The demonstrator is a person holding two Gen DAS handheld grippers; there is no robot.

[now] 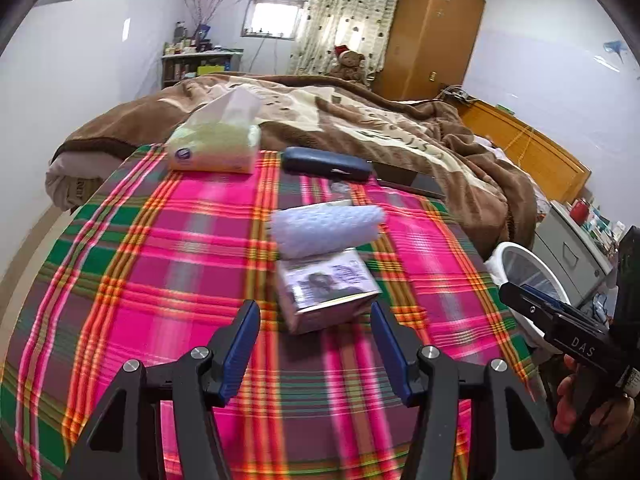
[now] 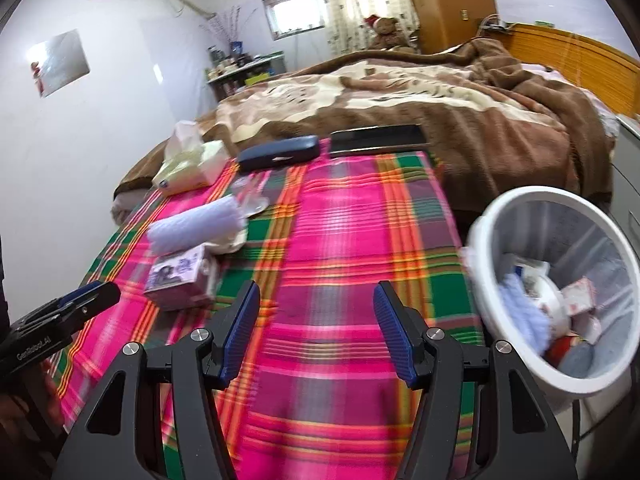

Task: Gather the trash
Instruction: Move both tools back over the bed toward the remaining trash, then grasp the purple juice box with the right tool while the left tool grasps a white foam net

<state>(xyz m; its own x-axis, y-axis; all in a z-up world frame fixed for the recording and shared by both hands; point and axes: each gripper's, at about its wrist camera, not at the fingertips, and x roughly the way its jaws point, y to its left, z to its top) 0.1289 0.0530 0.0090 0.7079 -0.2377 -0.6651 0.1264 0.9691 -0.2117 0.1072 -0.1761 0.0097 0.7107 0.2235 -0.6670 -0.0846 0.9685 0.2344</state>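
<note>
Left tool point(image 1: 316, 344) open, empty, aimed at box point(image 1: 326, 286) on bed, likely to grasp. Right tool point(image 2: 316, 328) open, empty (beside bin point(image 2: 560, 280), already holding trash).

Plaid cloth point(image 1: 160, 264) viewed from close above by both wrist cameras, angled down towards the brown blanket point(image 2: 460, 120), left view taken further left, small carton point(image 1: 328, 292) and white bin point(image 2: 552, 288) shared.
</note>
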